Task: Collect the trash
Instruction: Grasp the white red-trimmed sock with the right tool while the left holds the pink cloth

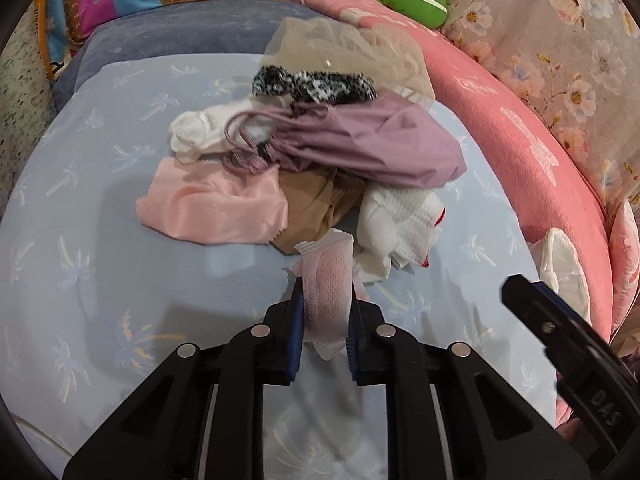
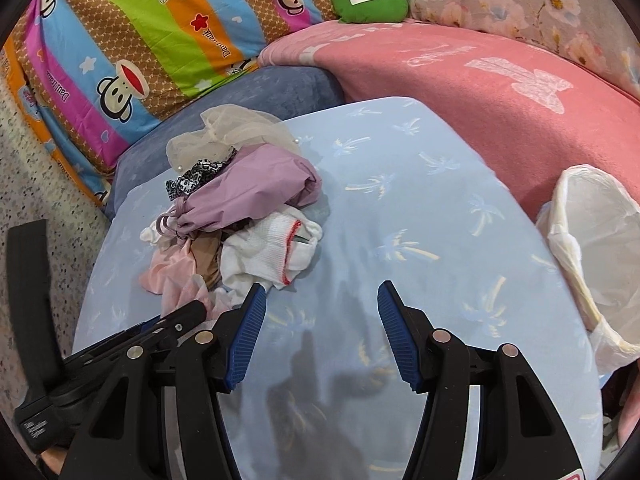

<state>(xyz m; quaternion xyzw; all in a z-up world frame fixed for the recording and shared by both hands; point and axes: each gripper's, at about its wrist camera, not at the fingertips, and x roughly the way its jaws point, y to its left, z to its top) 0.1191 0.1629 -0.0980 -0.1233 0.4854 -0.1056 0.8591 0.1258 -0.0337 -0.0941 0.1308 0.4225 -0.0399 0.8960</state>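
Observation:
A heap of cloth scraps (image 1: 312, 160) lies on the light blue palm-print sheet (image 1: 100, 240): purple fabric, pink satin, tan cloth, white knit pieces, a black-and-white band, beige netting. My left gripper (image 1: 325, 280) is shut on a pink-white mesh scrap (image 1: 330, 284) at the heap's near edge. The heap also shows in the right wrist view (image 2: 240, 216). My right gripper (image 2: 322, 292) is open and empty over bare sheet, right of the heap. A white plastic bag (image 2: 596, 248) stands open at the right edge.
A pink blanket (image 2: 460, 92) rises behind and right of the sheet. A striped cartoon pillow (image 2: 120, 40), a blue cushion (image 2: 256, 92) and a green plush (image 2: 368, 0) lie at the back. The left gripper (image 2: 184, 316) shows at lower left of the right view.

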